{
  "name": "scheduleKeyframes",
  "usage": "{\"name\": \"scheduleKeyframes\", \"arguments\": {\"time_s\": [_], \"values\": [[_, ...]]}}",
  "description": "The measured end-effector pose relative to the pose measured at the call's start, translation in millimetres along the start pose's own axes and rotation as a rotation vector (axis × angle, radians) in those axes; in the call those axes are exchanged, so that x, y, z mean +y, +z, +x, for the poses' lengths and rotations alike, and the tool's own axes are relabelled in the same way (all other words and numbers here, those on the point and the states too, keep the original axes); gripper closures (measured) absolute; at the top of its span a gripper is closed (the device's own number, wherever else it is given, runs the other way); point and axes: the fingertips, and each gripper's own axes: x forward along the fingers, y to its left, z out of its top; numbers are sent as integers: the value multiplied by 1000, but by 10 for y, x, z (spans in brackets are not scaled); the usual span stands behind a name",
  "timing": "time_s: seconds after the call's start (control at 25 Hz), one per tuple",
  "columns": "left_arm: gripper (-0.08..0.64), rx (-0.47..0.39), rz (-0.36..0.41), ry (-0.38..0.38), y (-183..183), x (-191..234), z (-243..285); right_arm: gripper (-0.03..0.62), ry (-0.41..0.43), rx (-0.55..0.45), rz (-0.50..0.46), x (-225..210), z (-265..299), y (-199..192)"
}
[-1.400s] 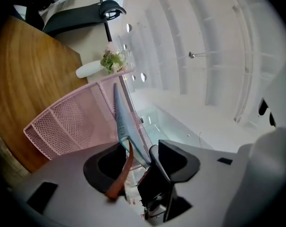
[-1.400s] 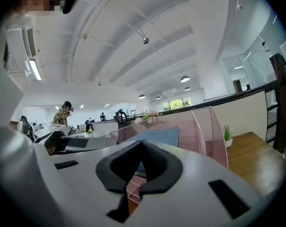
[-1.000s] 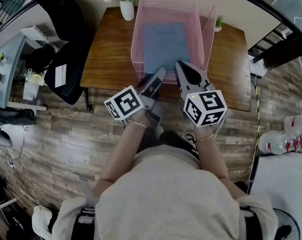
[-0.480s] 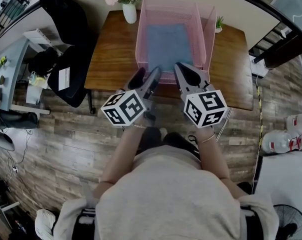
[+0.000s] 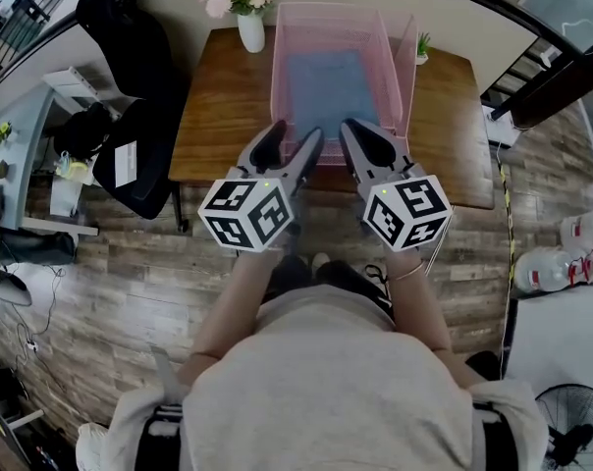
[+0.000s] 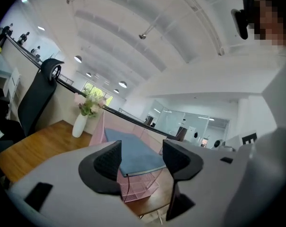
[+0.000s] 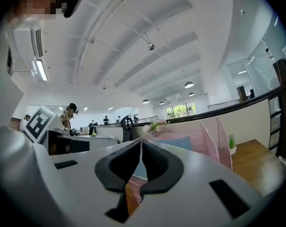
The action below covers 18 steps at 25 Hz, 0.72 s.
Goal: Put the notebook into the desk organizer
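**Change since earlier frames.** The left gripper (image 5: 295,137) has rolled so its marker cube faces upward. Both grippers have drawn back toward the person, clear of the desk organizer (image 5: 277,77). The left jaws have just been opening, then eased slightly inward, with nothing between them.

**Head view.**
- The notebook (image 5: 326,86), blue, lies flat inside the pink mesh organizer at the far middle of the worktop (image 5: 218,116).
- Left jaws are spread and empty, near the organizer's near rim.
- The right gripper (image 5: 360,137) sits just right of the left one, jaws pressed together and empty.
- Judgement: the notebook is placed, neither gripper holds it, and the task looks complete.
- A vase of flowers (image 5: 249,27) stands at the far left of the worktop, and a small plant (image 5: 423,47) at the far right.

**Left gripper view.** The pads stand apart. The notebook and the organizer's mesh show beyond the gap, untouched.

**Right gripper view.** The pads meet with only a slit between them, pinching nothing. The organizer is seen beyond.

**Writing.** The marker cubes carry black-and-white square patterns only. A white sheet (image 5: 120,150) on the chair (image 5: 130,86) at left is too small to read. No brand is visible.
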Motion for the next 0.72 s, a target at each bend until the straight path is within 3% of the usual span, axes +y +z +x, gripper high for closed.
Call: {"name": "scheduleKeyframes", "arguments": {"time_s": [0.24,0.72], "values": [[369,-33,5,-63,170,-147,-41,563,-10,-35,-20,40,-57,140],[533,-59,256,-109,387,-412,-19,580,0,-90,-92,165,-197,398]]}}
